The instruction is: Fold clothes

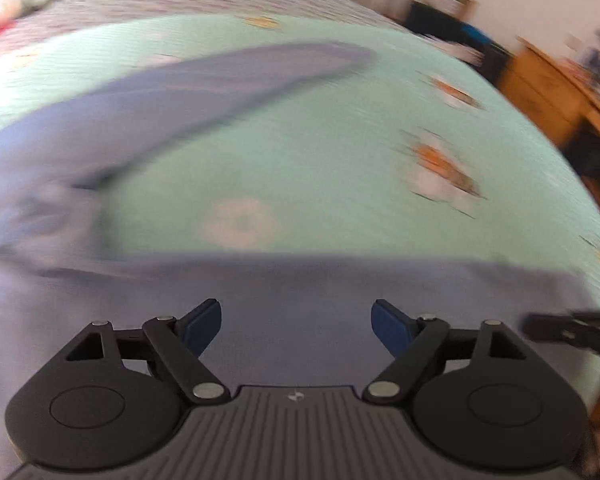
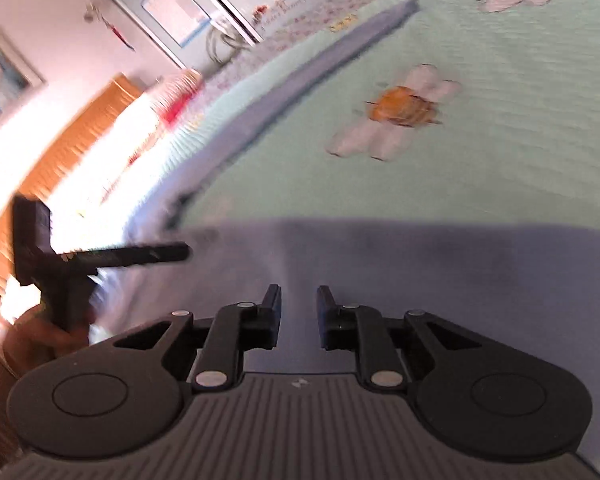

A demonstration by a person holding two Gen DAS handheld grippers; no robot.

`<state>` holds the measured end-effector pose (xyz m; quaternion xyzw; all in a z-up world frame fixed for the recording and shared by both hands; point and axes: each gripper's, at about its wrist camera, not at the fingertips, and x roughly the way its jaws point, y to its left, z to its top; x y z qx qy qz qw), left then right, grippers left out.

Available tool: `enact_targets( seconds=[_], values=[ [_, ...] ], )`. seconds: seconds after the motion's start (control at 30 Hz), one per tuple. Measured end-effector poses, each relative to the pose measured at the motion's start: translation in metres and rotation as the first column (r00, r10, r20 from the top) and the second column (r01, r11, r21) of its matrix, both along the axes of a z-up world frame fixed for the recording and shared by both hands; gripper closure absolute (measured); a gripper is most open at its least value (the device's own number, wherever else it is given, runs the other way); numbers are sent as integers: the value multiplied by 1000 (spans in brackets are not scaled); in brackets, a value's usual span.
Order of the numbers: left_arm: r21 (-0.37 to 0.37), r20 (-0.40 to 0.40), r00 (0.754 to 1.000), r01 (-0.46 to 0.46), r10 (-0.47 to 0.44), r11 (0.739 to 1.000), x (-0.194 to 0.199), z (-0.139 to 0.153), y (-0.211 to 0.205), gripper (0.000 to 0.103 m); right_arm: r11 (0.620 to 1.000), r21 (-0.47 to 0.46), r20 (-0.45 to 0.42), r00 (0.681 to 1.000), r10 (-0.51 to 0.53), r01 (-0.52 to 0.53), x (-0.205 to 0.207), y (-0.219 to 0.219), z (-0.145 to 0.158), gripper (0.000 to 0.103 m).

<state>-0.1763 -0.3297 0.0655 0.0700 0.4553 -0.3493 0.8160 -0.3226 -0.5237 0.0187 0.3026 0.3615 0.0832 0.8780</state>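
Garment: a pale lavender-blue piece of clothing lies on the bed, on a mint-green bedspread printed with white flowers and orange bees. Its near portion spreads flat beneath both tools. One long narrow part, apparently a sleeve, runs away diagonally across the bedspread. Both views are motion-blurred, so fabric detail cannot be resolved.

Left tool: fingers wide apart, blue pads visible, nothing between them. It is positioned over the near flat portion of the garment; contact with the fabric cannot be determined.

Right tool: fingers parted by a narrow gap, with only garment surface visible through it. Whether any fabric is caught cannot be determined. In the left wrist view this tool appears at the right edge.

Wooden furniture stands beyond the bed.
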Motion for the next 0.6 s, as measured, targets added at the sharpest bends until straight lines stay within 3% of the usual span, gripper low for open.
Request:
enact_targets(
  seconds=[0.07, 0.13, 0.23, 0.3, 0.37, 0.43, 0.47, 0.53, 0.57, 0.6],
  values=[
    [46, 2, 998, 60, -60, 997, -12, -11, -30, 16, 1000, 7, -3, 1000, -27, 27, -10, -24, -9, 91],
    [113, 45, 998, 34, -40, 993, -15, -19, -49, 12, 991, 14, 10, 991, -137, 137, -18, -57, -18, 103],
    [153, 54, 999, -1, -8, 988, -14, -17, -55, 11, 951, 48, 33, 951, -307, 305, -41, -101, -25, 103],
    [181, 51, 999, -8, -1, 984, -15, -14, -56, 11, 962, 39, 73, 959, -273, 271, -52, -97, -14, 95],
    [193, 55, 998, -12, 1, 981, -17, -15, -53, 11, 981, 89, 89, 980, -178, 170, -61, -87, -13, 84],
    [196, 57, 998, -17, 6, 980, -17, -16, -49, 9, 988, 70, 67, 988, -142, 137, -66, -86, -19, 85],
    [191, 57, 998, -20, 9, 981, -19, -15, -48, 9, 981, 40, 51, 980, -191, 189, -68, -96, -25, 103],
    [168, 57, 998, -27, 17, 985, -25, -10, -49, 10, 936, 132, 50, 941, -334, 326, -84, -123, -31, 103],
    [156, 57, 998, -30, 21, 987, -29, -7, -50, 14, 908, 166, 50, 916, -398, 386, -91, -134, -33, 98],
    [145, 57, 998, -33, 25, 989, -32, -5, -50, 17, 903, 133, 81, 904, -420, 408, -98, -133, -24, 94]
  ],
)
